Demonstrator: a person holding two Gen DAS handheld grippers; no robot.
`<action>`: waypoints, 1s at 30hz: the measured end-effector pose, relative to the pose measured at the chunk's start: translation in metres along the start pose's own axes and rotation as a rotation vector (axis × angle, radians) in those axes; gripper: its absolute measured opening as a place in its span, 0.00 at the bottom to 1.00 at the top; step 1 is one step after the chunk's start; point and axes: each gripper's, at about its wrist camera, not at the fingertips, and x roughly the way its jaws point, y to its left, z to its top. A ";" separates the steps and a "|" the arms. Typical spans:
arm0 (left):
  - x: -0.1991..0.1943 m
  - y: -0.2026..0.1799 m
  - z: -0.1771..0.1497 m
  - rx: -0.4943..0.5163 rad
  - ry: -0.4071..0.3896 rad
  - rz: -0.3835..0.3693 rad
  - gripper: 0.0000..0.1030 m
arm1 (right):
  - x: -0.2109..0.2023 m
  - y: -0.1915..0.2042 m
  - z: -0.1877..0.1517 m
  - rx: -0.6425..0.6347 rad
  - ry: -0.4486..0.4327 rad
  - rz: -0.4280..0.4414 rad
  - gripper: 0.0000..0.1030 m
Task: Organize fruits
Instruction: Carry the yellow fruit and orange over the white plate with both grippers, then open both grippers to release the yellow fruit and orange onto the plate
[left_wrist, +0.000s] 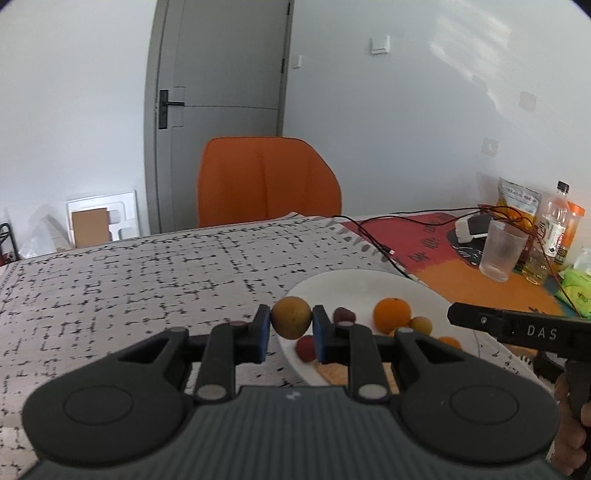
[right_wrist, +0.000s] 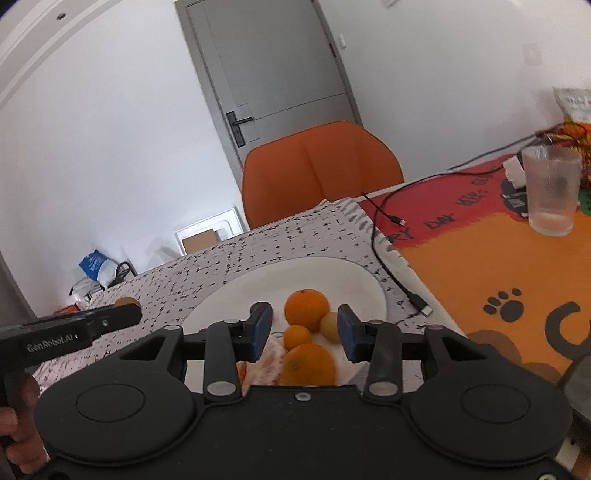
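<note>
A grey door (left_wrist: 221, 110) and orange chair (left_wrist: 266, 181) stand behind the patterned desk (left_wrist: 129, 280). The left tool (left_wrist: 291, 325) clamps a yellow-brown fruit (left_wrist: 291, 317) above the white plate's (left_wrist: 351, 284) nine o'clock rim. The right tool (right_wrist: 304, 332) hangs spread wide over the oranges (right_wrist: 306, 308) lying on the plate.

white plate (right_wrist: 364, 280), orange chair (left_wrist: 267, 179), black-speckled tablecloth (left_wrist: 147, 273).
</note>
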 end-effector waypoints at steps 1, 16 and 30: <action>0.002 -0.002 0.000 0.003 0.002 -0.005 0.22 | -0.001 -0.001 0.000 0.000 -0.003 -0.005 0.39; 0.025 -0.026 0.010 0.049 0.002 -0.051 0.22 | -0.004 -0.007 -0.003 0.024 0.014 0.018 0.39; 0.018 -0.019 0.014 0.029 -0.001 0.009 0.40 | -0.004 -0.005 -0.005 0.027 0.020 0.030 0.42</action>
